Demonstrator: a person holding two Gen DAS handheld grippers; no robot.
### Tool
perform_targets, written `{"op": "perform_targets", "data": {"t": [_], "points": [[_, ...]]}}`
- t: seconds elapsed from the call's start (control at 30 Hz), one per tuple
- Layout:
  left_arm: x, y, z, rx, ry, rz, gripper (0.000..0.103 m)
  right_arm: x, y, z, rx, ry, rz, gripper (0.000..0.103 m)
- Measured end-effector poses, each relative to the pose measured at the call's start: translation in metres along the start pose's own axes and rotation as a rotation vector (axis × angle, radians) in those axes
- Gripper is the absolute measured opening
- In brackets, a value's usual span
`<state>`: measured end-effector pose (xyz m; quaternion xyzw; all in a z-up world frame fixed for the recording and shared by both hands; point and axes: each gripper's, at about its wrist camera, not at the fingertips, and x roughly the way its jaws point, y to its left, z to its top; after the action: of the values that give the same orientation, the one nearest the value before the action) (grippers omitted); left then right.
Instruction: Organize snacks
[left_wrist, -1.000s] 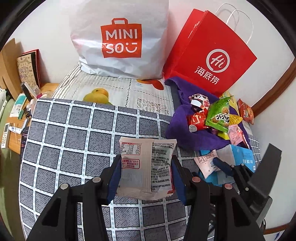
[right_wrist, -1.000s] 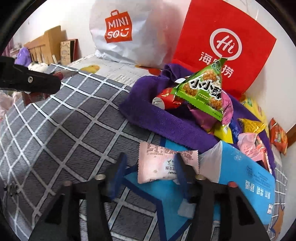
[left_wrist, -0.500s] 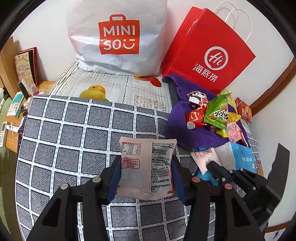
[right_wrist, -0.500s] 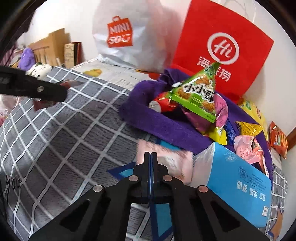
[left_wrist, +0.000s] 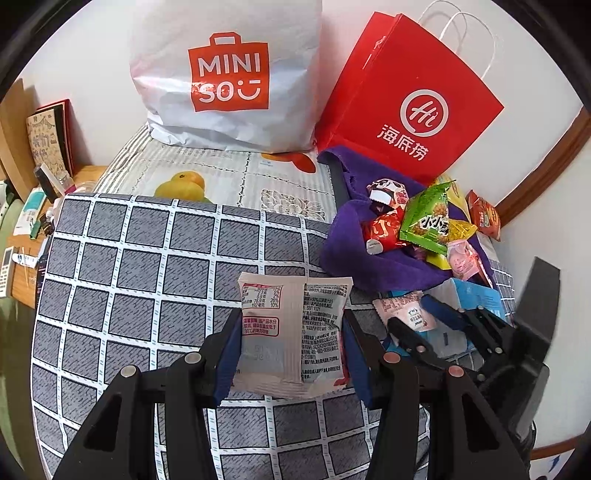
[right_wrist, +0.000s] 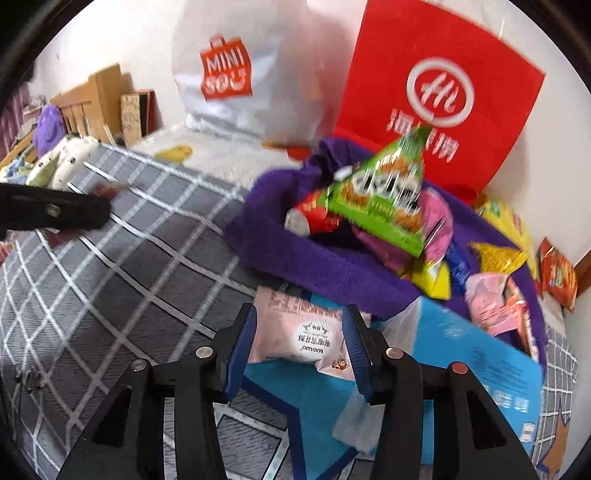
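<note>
My left gripper (left_wrist: 290, 354) is shut on a pale pink snack packet (left_wrist: 291, 332), back side up, held above the grey checked bedspread (left_wrist: 122, 266). My right gripper (right_wrist: 299, 347) is open, its fingers on either side of a pink snack packet (right_wrist: 306, 332) that lies on a blue pouch (right_wrist: 472, 354); the packet also shows in the left wrist view (left_wrist: 406, 314). Whether the pads touch it I cannot tell. A pile of snacks, with a green triangular bag (right_wrist: 384, 195) on top, sits on a purple cloth (right_wrist: 295, 251).
A white MINISO bag (left_wrist: 225, 74) and a red paper bag (left_wrist: 410, 103) lean on the wall behind. More snack packets (left_wrist: 484, 214) lie by the right wall. A wooden shelf with books (left_wrist: 44, 144) stands at the left bed edge.
My right gripper, shut half a second ago, has opened and now straddles the pink packet. My left gripper has kept its hold on its packet and risen slightly.
</note>
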<state>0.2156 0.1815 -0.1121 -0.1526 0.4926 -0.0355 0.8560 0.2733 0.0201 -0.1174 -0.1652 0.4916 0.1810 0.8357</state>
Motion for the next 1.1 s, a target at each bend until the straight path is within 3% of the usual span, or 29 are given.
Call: {"op": "perform_targets", "data": {"t": [0.13, 0.5, 0.7, 0.8, 0.87, 0.93, 1.0, 1.07, 1.1], "points": [[0.003, 0.001, 0.000, -0.002, 0.004, -0.005, 0.049, 0.007, 0.008, -0.002, -0.023, 0.016, -0.037, 0.051], [0.004, 0.000, -0.002, 0.003, 0.009, -0.018, 0.049, -0.016, 0.013, -0.016, 0.016, 0.083, 0.172, 0.042], [0.004, 0.001, -0.002, 0.003, 0.011, -0.012, 0.049, -0.020, 0.013, -0.011, 0.014, -0.013, 0.102, 0.043], [0.005, 0.003, -0.001, -0.003, 0.010, -0.012, 0.049, 0.000, 0.017, -0.006, -0.028, 0.035, 0.072, 0.043], [0.004, 0.003, -0.001, -0.001, 0.003, -0.018, 0.049, 0.006, 0.022, -0.005, -0.073, 0.021, 0.008, 0.047], [0.004, 0.002, -0.001, 0.003, 0.000, -0.024, 0.049, 0.012, 0.027, -0.004, -0.114, 0.028, -0.003, 0.054], [0.002, 0.002, -0.001, 0.005, 0.001, -0.028, 0.049, 0.015, 0.027, -0.001, -0.124, 0.017, -0.009, 0.054], [-0.001, 0.002, -0.002, 0.000, 0.000, -0.032, 0.049, 0.016, 0.024, 0.003, -0.109, 0.042, 0.014, 0.047], [-0.003, 0.002, -0.002, -0.001, 0.000, -0.031, 0.049, 0.017, 0.022, 0.004, -0.103, 0.065, 0.054, 0.035]]}}
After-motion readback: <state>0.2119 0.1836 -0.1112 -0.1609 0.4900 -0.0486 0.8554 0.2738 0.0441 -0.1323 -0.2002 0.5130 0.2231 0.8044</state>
